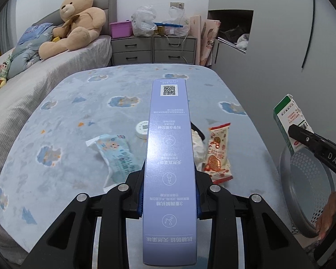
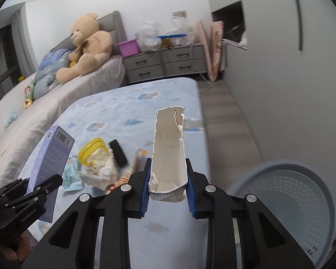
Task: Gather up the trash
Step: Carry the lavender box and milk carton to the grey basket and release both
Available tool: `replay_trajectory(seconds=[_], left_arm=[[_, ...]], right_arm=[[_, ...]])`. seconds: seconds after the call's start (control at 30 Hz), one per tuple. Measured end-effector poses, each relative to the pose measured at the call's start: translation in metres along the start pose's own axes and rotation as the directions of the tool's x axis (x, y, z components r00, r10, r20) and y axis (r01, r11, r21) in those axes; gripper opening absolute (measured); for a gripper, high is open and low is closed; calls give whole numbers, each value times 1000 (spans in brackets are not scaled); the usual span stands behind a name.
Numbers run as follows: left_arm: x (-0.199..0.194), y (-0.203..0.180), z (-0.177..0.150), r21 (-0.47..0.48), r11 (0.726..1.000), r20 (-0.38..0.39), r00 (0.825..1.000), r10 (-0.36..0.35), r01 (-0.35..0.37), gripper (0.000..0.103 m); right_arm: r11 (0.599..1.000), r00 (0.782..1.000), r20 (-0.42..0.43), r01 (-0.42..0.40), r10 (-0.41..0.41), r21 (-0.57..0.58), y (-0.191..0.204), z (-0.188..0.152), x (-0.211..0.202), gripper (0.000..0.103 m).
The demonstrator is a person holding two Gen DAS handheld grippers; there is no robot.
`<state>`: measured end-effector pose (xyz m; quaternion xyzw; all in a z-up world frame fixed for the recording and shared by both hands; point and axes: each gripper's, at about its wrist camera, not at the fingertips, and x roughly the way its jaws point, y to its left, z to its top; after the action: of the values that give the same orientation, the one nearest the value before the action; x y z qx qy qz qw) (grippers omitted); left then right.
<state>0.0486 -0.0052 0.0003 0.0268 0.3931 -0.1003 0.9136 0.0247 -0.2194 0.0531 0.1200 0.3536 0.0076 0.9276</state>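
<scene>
My left gripper is shut on a long lavender box and holds it above the blue mat; the box also shows in the right wrist view. My right gripper is shut on a torn white and green carton, seen from the left wrist view above the grey perforated trash bin. On the mat lie a blue wrapper, a red snack wrapper, a white cap, crumpled paper, a yellow lid and a black block.
A bed with a teddy bear lies to the left. Grey drawers with bags and a purple tub stand at the back. A grey wardrobe runs along the right, with wood floor beside the mat.
</scene>
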Motion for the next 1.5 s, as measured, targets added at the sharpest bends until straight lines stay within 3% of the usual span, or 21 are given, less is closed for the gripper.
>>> replay_trajectory(seconds=[0.2, 0.4, 0.67, 1.07, 1.17, 1.23, 1.27, 1.33, 1.5], left_arm=[[-1, -49, -5, 79, 991, -12, 994, -109, 109, 31], [-7, -104, -16, 176, 954, -44, 970, -240, 244, 31], [-2, -160, -31, 245, 898, -131, 931, -342, 365, 31], [-2, -210, -42, 292, 832, -197, 880, -431, 473, 31], [-2, -214, -44, 301, 826, -199, 878, -434, 477, 31], [-2, -215, -43, 304, 826, -197, 880, -432, 474, 49], [-2, -214, -42, 304, 829, -192, 882, -430, 470, 54], [-2, -214, -41, 306, 830, -185, 885, -428, 466, 56], [-2, -210, -40, 299, 840, -180, 892, -415, 452, 56]], right_arm=[[990, 994, 7, 104, -105, 99, -61, -23, -42, 27], [966, 984, -9, 175, -177, 188, -110, -52, -80, 27], [961, 982, -20, 189, -189, 204, -129, -68, -92, 27], [946, 977, -52, 212, -206, 244, -152, -72, -87, 28], [938, 975, -50, 223, -218, 265, -159, -73, -89, 30], [935, 975, -45, 222, -218, 276, -162, -73, -91, 32], [934, 975, -42, 223, -220, 278, -162, -74, -92, 40], [935, 975, -34, 222, -222, 278, -163, -74, -92, 48], [937, 975, -30, 219, -219, 271, -163, -72, -91, 49]])
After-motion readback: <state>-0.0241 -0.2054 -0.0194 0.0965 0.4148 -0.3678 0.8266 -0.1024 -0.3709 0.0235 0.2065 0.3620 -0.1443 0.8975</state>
